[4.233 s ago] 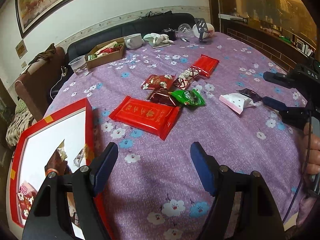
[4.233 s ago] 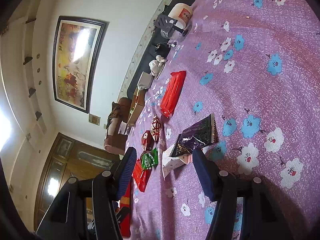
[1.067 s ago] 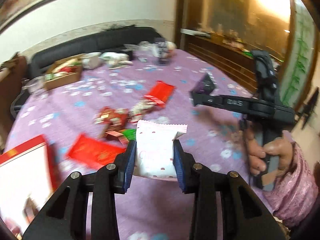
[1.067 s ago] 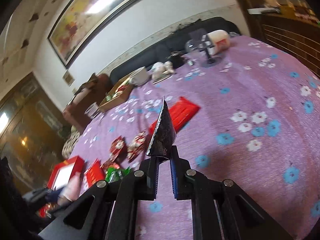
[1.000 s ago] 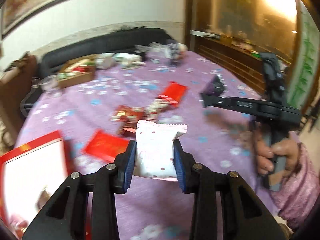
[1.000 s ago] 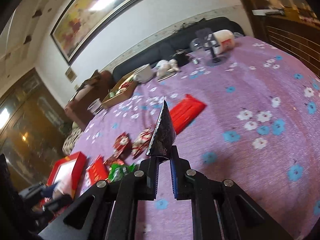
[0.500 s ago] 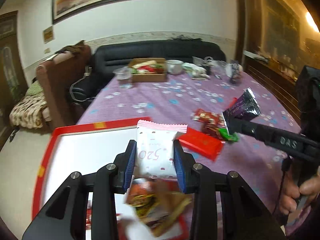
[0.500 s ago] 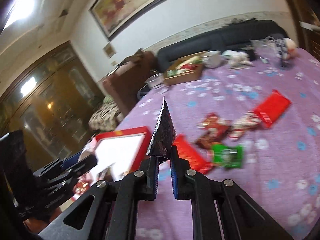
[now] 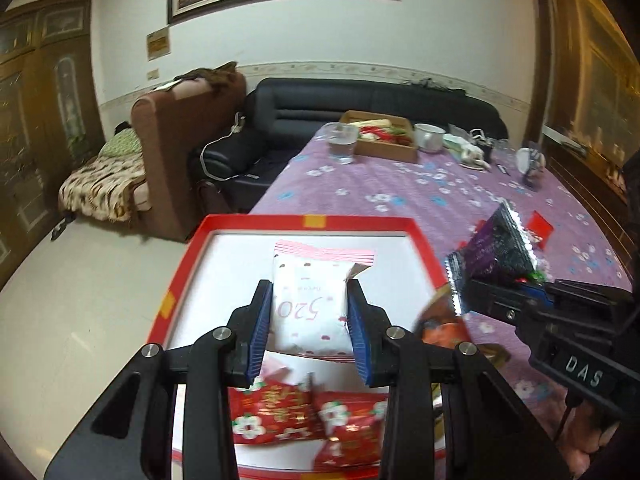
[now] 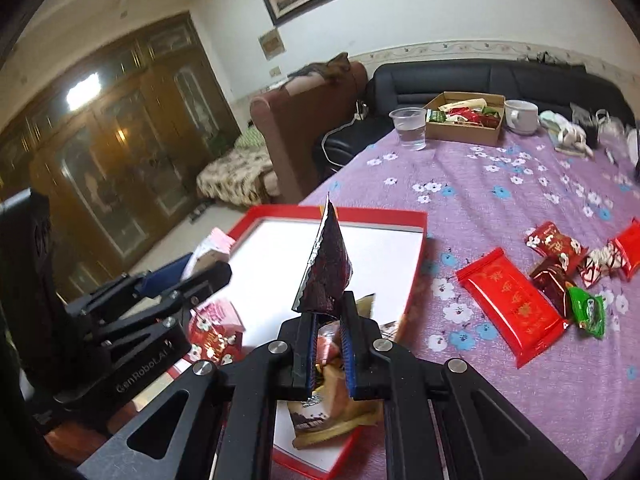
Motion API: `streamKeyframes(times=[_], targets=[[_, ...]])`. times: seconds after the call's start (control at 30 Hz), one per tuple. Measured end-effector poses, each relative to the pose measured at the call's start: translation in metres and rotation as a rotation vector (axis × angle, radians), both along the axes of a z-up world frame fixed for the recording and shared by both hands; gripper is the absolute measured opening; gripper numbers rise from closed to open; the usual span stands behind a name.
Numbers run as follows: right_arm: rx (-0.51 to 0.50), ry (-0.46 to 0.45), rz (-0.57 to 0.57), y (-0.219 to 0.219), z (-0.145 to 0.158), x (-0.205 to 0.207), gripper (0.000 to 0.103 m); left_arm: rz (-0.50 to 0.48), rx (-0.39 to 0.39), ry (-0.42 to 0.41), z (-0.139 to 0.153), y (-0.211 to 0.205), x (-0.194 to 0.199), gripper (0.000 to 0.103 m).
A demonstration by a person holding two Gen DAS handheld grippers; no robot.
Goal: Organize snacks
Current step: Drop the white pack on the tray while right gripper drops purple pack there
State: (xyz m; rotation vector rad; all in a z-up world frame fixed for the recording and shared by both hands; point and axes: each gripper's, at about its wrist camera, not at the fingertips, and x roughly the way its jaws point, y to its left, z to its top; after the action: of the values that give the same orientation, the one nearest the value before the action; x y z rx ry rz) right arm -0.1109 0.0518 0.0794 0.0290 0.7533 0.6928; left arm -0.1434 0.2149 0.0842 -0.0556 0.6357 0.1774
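Left gripper (image 9: 309,336): clenched on a white packet (image 9: 309,304) with pink dots and a pink crimped top, printed "520"; the blue pads press its two sides. It hangs over the red-rimmed box (image 9: 308,222) with a white floor, which sits at the near left corner of the table.

Right gripper (image 10: 329,346): jaws nearly together, pinching the lower edge of a dark purple foil packet (image 10: 326,268), which stands upright over the same box. The left wrist view shows this packet flat-on, purple with silver crimped edges, at the box's right rim; the right wrist view shows it edge-on.

Box contents: red flowered packets (image 9: 276,416) in the near part, seen best from the left wrist; a brown and orange packet (image 10: 328,412) under the right gripper, seen only from the right wrist.

Table (image 10: 500,208), purple flowered cloth, middle: a long red packet (image 10: 514,300) just beside the box, then a dark red sweet, a green packet (image 10: 586,312) and more red packets (image 10: 556,244) toward the right edge. These are clear only in the right wrist view.

Far edge: a clear cup (image 10: 412,128), a cardboard box of snacks (image 10: 466,118), a white mug (image 10: 522,116). Beyond it, a black sofa (image 9: 380,104).
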Motion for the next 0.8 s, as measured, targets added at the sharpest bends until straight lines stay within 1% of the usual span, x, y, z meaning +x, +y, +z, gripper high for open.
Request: streamKeyframes(times=[0.2, 0.33, 0.47, 0.8], targets=[[-0.14, -0.056, -0.025, 0.03, -0.002, -0.012, 0.01, 0.031, -0.013, 0.005, -0.006, 0.016, 0.0, 0.034], [-0.192, -0.07, -0.046, 0.038, -0.002, -0.008, 0.01, 0.041, -0.021, 0.016, -0.01, 0.021, 0.002, 0.034], [-0.222, -0.087, -0.052, 0.046, -0.003, -0.006, 0.01, 0.047, -0.028, 0.028, -0.016, 0.025, 0.004, 0.034], [-0.235, -0.077, -0.048, 0.055, -0.011, 0.002, 0.01, 0.058, -0.03, 0.06, -0.025, 0.03, 0.013, 0.034]])
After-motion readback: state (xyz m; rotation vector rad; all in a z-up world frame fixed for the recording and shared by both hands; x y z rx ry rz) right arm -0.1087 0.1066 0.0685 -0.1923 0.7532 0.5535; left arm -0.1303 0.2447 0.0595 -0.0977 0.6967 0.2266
